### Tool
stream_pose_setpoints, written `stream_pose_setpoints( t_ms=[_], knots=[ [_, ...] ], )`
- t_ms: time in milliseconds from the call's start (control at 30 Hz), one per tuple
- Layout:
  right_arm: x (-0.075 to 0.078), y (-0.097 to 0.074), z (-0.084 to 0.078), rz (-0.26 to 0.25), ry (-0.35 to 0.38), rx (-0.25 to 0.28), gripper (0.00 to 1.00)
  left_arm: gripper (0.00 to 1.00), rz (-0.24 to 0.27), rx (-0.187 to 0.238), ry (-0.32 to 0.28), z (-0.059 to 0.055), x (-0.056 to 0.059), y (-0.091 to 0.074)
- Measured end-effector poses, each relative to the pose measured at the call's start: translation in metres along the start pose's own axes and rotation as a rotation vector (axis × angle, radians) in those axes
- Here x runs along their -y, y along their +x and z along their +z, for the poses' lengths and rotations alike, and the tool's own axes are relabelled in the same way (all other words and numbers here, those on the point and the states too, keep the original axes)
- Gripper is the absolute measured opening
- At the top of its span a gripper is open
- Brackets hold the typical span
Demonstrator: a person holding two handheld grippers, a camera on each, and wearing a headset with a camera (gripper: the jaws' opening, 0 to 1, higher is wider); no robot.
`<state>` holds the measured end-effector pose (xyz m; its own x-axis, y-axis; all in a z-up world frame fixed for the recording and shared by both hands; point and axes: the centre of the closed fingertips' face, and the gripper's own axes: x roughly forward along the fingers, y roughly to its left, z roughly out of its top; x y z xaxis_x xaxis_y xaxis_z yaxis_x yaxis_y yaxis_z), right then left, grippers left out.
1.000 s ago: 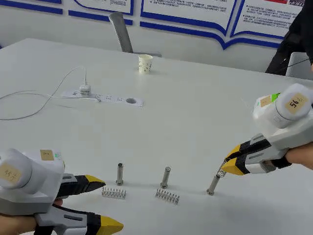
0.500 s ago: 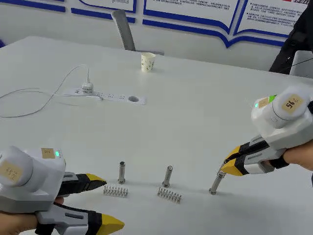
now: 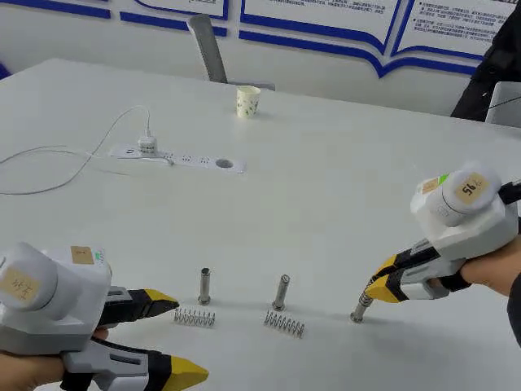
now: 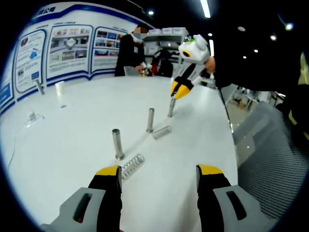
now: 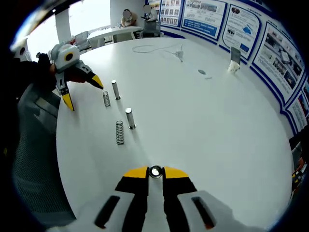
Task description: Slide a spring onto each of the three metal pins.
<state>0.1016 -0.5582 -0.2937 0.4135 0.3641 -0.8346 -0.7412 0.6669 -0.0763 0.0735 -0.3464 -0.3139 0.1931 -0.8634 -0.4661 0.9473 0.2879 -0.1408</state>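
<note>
Head view, lower left: left gripper (image 3: 189, 340), jaws wide, left spring (image 3: 194, 318) just off its upper tip. Lower right: right gripper (image 3: 376, 287), jaws narrow, pinched on the top of right pin (image 3: 359, 308). Left pin (image 3: 204, 286) and middle pin (image 3: 282, 292) upright; right pin leaning toward upper right. Left spring and middle spring (image 3: 284, 324) flat, long axes left to right, just below their pins. White table (image 3: 326, 187); power strip (image 3: 175, 160), cup (image 3: 248, 102) and chair (image 3: 207, 41) toward the top; blue-edged posters (image 3: 326, 12) on the wall
</note>
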Motion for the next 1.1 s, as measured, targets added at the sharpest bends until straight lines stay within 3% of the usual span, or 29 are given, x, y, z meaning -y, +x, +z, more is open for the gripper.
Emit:
stream_pose_setpoints(
  t_ms=[600,1100],
  knots=[
    [-0.001,0.020,-0.014,0.002,0.023,-0.030,0.12,0.63,0.004,-0.005,-0.006,-0.001,-0.001,0.000],
    [0.000,0.022,-0.015,-0.005,0.026,-0.024,0.13,0.63,0.005,-0.008,-0.004,-0.003,-0.003,0.000]
  ],
)
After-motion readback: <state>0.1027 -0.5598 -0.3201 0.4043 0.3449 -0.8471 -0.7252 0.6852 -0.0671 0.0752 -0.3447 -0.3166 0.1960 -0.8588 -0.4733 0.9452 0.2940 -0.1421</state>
